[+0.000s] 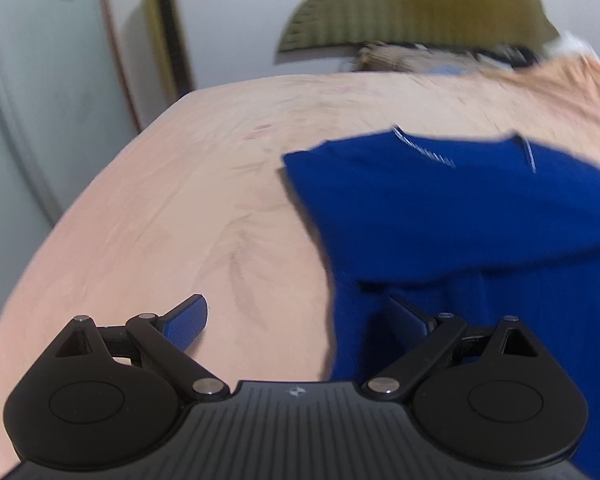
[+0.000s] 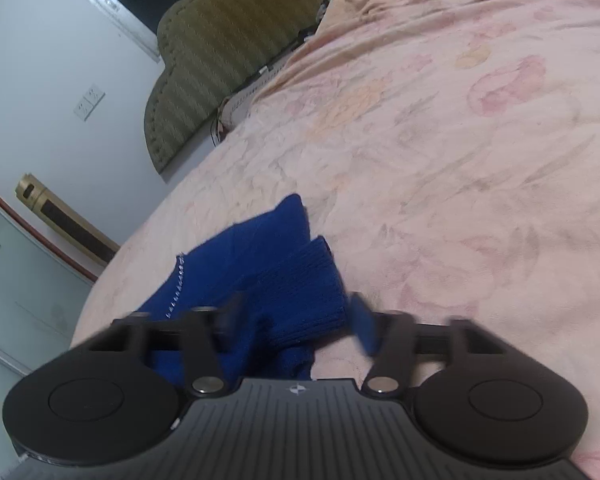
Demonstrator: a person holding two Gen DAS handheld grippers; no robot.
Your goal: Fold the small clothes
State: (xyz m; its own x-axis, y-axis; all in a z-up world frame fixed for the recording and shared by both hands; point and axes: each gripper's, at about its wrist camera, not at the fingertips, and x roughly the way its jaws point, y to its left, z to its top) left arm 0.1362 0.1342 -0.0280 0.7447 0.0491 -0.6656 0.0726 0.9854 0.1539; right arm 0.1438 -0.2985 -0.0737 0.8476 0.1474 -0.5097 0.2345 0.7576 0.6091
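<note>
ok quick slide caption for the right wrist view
Right gripper with its fingers either side of a ribbed fold of the blue knit on the floral bedsheet.

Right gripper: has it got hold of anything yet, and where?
Not clearly. The right gripper has the blue sweater's ribbed cuff between its fingers, but blur hides whether the pads press on it.

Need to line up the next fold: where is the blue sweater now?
The blue sweater lies on the pink floral bedsheet, right of centre in the left wrist view; its ribbed cuff sits between the right gripper's fingers.
</note>
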